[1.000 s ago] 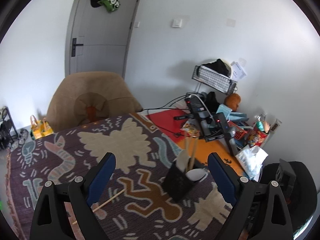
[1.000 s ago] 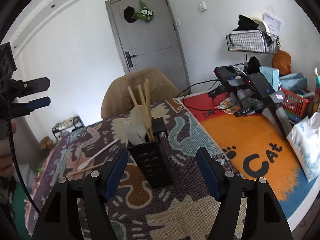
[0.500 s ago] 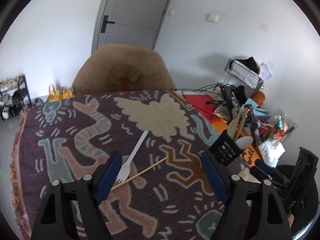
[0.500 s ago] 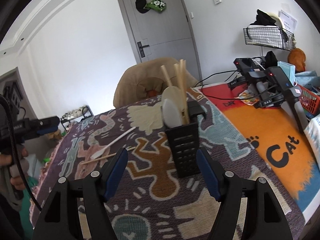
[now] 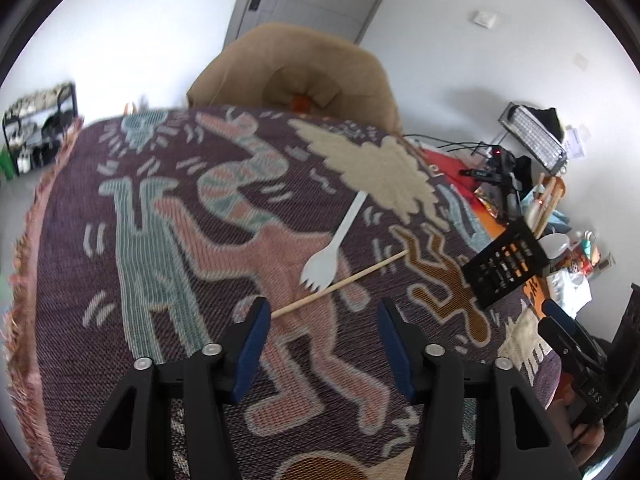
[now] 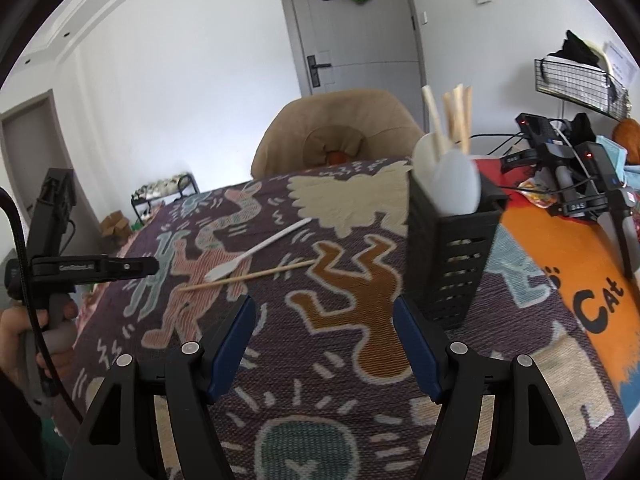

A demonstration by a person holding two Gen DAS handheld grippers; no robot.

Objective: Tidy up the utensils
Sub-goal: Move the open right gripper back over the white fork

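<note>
Woven patterned cloth (image 5: 168,248), two loose utensils, one black slotted holder (image 6: 452,256).

White plastic spork (image 5: 334,244) flat on cloth, tines toward left gripper (image 5: 320,344), handle pointing away toward tan chair (image 5: 304,68). Single wooden chopstick (image 5: 340,282) lying crosswise just under spork tines, near end close to left gripper's left fingertip. Left gripper spread wide, empty, poised low above cloth. Right gripper (image 6: 322,342) likewise spread wide, empty, just beside holder. Holder upright on cloth, stocked with wooden chopsticks (image 6: 456,118) and white spoons (image 6: 456,188). Orange cat mat (image 6: 580,280) beyond holder, with black devices on it.
</note>
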